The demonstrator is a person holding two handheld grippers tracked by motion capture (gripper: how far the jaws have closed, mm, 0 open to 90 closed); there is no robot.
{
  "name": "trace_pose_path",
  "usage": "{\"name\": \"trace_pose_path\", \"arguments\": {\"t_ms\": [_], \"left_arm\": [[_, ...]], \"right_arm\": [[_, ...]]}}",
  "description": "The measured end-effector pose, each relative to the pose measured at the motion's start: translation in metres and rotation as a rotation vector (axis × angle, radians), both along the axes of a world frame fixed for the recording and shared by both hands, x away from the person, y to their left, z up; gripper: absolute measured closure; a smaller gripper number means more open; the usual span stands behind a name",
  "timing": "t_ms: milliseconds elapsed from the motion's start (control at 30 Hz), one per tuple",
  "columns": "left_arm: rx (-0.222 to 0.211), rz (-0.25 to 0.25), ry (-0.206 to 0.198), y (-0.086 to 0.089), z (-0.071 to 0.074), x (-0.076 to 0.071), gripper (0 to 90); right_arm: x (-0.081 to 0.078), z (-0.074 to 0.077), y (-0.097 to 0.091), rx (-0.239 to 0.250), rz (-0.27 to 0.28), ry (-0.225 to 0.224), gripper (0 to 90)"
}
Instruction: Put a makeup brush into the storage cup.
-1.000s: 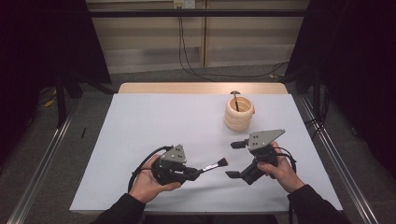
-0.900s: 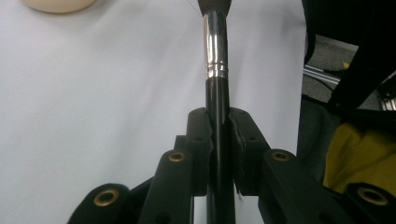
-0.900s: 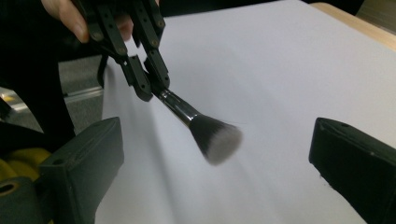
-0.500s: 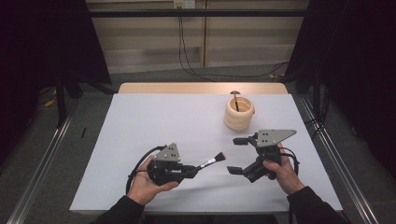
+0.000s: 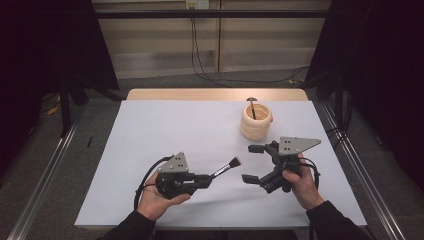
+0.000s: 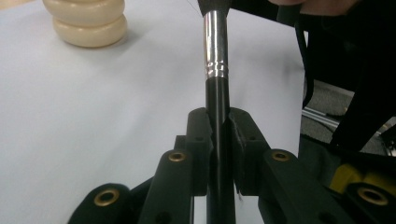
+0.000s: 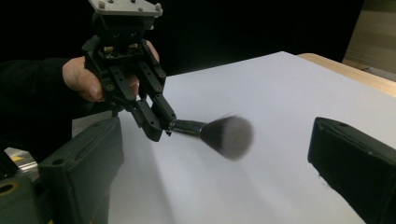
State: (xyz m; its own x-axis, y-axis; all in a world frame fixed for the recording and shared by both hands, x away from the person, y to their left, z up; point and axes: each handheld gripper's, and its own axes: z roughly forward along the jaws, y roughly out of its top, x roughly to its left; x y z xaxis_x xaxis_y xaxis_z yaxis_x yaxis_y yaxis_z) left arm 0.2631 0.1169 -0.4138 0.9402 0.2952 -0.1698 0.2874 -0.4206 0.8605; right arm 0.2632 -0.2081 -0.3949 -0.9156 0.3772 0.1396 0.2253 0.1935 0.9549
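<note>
The makeup brush (image 5: 226, 168) is up off the white table (image 5: 150, 130), held level, its black handle pinched in the left gripper (image 6: 219, 135) and its fluffy head (image 7: 229, 136) pointing across at the right gripper (image 5: 252, 163). Look along the left gripper's own view and you see both jaws squeezed tight on the handle, with the silver ferrule (image 6: 215, 44) standing clear above them. The right gripper is waiting with its jaws spread wide and nothing between them, facing the bristles with a small gap to spare. Beyond it, toward the far right of the table, sits the cream ribbed holder (image 5: 255, 121), already carrying one dark-handled tool (image 5: 253, 107) that stands upright in it. So where are we? The pickup looks done, the brush is airborne and secure. By my reading this is either a handover to the open right gripper or a carry to that holder, and neither has happened: the brush is well apart from the holder, and the right jaws haven't touched it.
</note>
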Motion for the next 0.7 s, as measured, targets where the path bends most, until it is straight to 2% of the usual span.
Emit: {"name": "trace_pose_path", "arguments": {"t_ms": [133, 167, 233, 267, 300, 367, 567, 600, 633, 700], "left_arm": [[-0.034, -0.001, -0.011, 0.0002, -0.0005, -0.0005, 79.5], [-0.026, 0.004, -0.019, 0.0, -0.0006, -0.0009, 79.5], [-0.045, 0.004, -0.015, -0.0005, -0.0025, -0.001, 79.5], [-0.047, 0.006, -0.017, -0.0011, -0.0034, -0.0012, 79.5], [-0.046, 0.01, -0.022, -0.0014, -0.004, -0.0015, 79.5], [-0.051, 0.007, -0.026, -0.0015, -0.0045, -0.0015, 79.5], [-0.059, 0.027, -0.044, -0.0008, -0.0028, -0.002, 79.5], [-0.079, 0.017, -0.038, -0.0009, -0.0033, -0.0017, 79.5], [-0.074, 0.027, -0.045, -0.0013, -0.0025, -0.0026, 79.5], [-0.083, 0.023, -0.04, -0.0026, -0.0025, -0.0029, 79.5]], "right_arm": [[-0.0004, -0.0006, 0.0026, -0.012, -0.025, -0.001, 3.8], [-0.0003, -0.0007, 0.003, -0.012, -0.033, -0.004, 4.1], [-0.0002, -0.0007, 0.0032, 0.006, -0.013, -0.004, 4.6], [-0.0001, -0.0003, 0.0037, 0.012, -0.01, -0.009, 6.0], [-0.0009, 0.0005, 0.0041, 0.01, -0.031, -0.008, 8.3], [-0.0004, 0.0008, 0.0042, 0.026, -0.023, -0.004, 10.0], [0.0001, 0.0005, 0.0059, 0.018, -0.03, 0.01, 13.9], [0.0, 0.0005, 0.0064, 0.018, -0.029, 0.013, 14.0], [-0.0001, 0.0004, 0.0069, 0.019, -0.031, 0.01, 14.8], [-0.0002, 0.0004, 0.0075, 0.017, -0.026, 0.011, 21.5]]}}
